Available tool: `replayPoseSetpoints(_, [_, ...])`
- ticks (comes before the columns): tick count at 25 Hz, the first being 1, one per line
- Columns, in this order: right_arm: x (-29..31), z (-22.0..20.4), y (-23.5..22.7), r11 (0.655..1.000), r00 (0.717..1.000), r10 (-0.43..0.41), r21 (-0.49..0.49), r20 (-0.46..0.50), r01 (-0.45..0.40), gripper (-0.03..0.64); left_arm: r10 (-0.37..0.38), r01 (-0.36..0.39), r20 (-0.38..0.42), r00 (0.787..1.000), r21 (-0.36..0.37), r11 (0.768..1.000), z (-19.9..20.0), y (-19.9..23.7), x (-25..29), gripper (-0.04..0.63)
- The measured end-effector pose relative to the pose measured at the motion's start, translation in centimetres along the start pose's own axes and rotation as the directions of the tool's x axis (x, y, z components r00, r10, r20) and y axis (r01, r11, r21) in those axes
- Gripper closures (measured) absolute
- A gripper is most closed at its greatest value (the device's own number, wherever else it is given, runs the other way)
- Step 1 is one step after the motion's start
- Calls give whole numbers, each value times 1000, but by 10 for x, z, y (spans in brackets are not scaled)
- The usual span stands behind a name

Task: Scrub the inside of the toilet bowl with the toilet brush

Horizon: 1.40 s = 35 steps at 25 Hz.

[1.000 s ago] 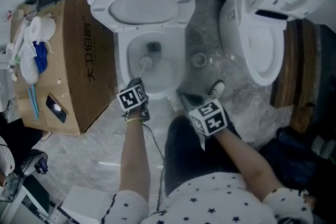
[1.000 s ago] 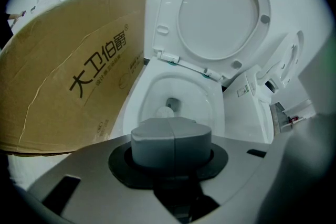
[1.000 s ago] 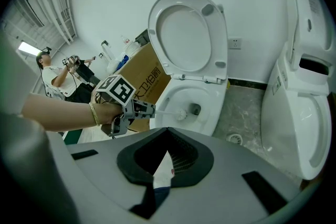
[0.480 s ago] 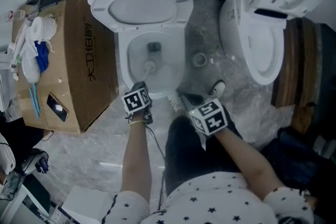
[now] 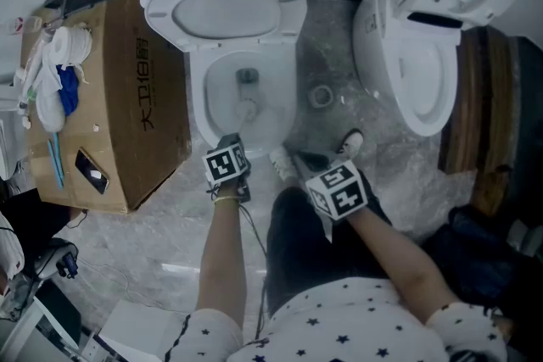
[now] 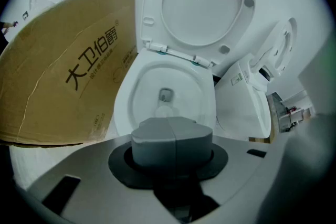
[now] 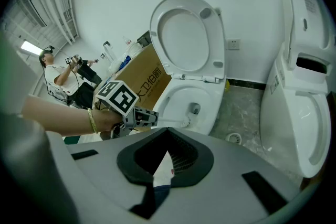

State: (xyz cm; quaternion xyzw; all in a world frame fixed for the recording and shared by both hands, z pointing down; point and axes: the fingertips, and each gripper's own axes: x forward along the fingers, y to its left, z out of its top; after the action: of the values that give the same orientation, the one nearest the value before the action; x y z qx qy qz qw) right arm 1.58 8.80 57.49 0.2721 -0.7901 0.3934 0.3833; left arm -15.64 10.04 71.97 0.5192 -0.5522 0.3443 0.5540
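Swept white-headed toilet brush (image 5: 246,108) from left wall of white ceramic toilet bowl (image 5: 200,106) toward drain (image 5: 247,76); scrubbing judged under way. Held it in left gripper (image 6: 171,138), pads pressed together. Kept right gripper (image 7: 167,153) spread, empty.

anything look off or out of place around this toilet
Yes: a second toilet stands askew right beside the toilet being scrubbed, as if not plumbed in, and a big cardboard box crowds its other side. No spill shows.
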Motion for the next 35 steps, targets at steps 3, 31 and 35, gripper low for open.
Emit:
replayPoseSetpoints(3, [-3, -2, -1, 1000, 1000, 0, 3, 3, 0, 611, -10, 10, -1, 1000, 5, 1000, -2, -7, 1, 448])
replayPoseSetpoints(31, [-9, -4, -19, 999, 1000, -14, 38, 4, 13, 611, -45, 44, 7, 999, 56, 997, 34, -53, 11, 448])
replayPoseSetpoints(35, [-8, -1, -22, 999, 1000, -16, 39, 4, 16, 611, -49, 48, 12, 999, 62, 997, 44, -56, 13, 448])
